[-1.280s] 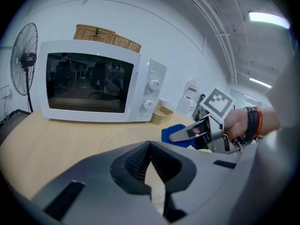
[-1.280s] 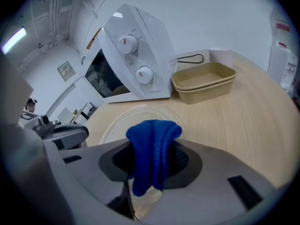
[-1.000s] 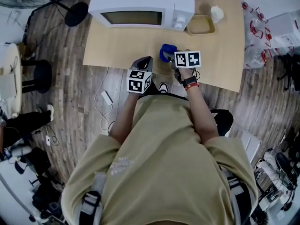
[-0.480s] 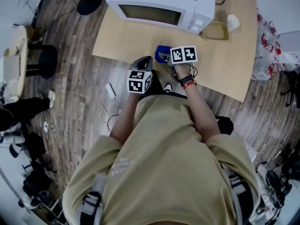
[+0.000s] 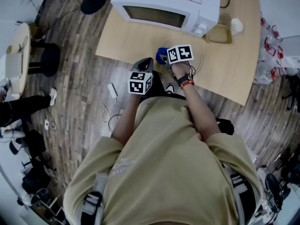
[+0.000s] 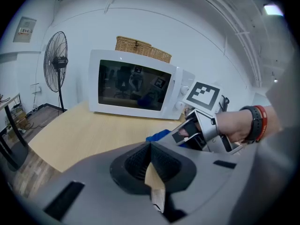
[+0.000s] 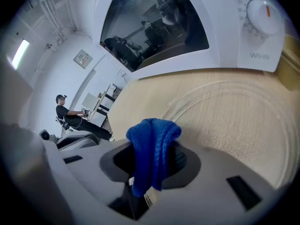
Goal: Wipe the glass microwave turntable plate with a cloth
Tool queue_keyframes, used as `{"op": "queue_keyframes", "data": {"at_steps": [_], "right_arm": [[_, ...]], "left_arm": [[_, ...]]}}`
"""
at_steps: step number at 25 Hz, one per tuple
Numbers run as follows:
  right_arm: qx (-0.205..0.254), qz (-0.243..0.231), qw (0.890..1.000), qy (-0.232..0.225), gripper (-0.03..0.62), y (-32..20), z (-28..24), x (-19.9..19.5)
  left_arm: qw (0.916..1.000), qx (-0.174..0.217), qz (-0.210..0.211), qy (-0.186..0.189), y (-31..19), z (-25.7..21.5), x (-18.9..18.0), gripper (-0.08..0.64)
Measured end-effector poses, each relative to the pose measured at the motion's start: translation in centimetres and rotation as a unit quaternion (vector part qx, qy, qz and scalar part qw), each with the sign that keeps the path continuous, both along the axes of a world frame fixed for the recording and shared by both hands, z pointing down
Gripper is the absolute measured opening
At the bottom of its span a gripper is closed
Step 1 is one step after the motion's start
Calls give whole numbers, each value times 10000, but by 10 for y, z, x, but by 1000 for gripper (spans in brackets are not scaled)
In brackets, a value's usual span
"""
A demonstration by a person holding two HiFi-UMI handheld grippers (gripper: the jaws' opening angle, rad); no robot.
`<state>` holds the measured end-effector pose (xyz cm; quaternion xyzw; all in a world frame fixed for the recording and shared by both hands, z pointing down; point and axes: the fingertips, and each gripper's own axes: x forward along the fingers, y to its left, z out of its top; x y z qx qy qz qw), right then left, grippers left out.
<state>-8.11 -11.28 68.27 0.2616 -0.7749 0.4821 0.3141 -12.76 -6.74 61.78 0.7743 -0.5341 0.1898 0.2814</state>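
Observation:
The glass turntable plate point(image 7: 234, 121) lies flat on the wooden table in front of the microwave and shows as a faint clear ring point(image 5: 196, 62) in the head view. My right gripper point(image 7: 150, 161) is shut on a folded blue cloth point(image 7: 151, 139), which bulges out above its jaws, just short of the plate's near left rim. From above, the right gripper point(image 5: 165, 59) and the cloth point(image 5: 161, 55) sit at the table's near edge. My left gripper point(image 6: 151, 146) is shut with nothing in it and hangs off the table edge, left of the right one point(image 5: 146, 62).
A white microwave point(image 5: 166, 6) with its door closed stands at the table's back, a wicker basket point(image 6: 143, 49) on top. A tan tray point(image 5: 218, 33) and a white cup point(image 5: 236, 25) sit to its right. A fan point(image 6: 57, 62) and a stool point(image 5: 44, 59) stand at the left.
The right gripper with the cloth has shifted a little to the left along the table's near edge. The left gripper has stayed about where it was. The head camera has swung.

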Motion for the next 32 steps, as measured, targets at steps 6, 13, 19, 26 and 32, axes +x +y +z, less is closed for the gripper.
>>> {"op": "queue_keyframes", "data": {"at_steps": [6, 13, 19, 26, 32], "right_arm": [[-65, 1, 10000, -50, 127, 2, 0, 7], [-40, 24, 10000, -14, 127, 5, -1, 19], [-51, 125, 9999, 17, 127, 6, 0, 35], [21, 199, 9997, 116, 127, 10, -1, 55], [58, 248, 9995, 162, 127, 15, -2, 70]], "left_arm": [[10000, 10, 59, 25, -2, -1, 9, 18], [9998, -9, 178, 27, -2, 2, 20, 18], [9994, 1, 355, 23, -8, 1, 35, 18], [9984, 0, 561, 26, -10, 2, 53, 18], [9974, 8, 718, 48, -10, 3, 69, 18]]}}
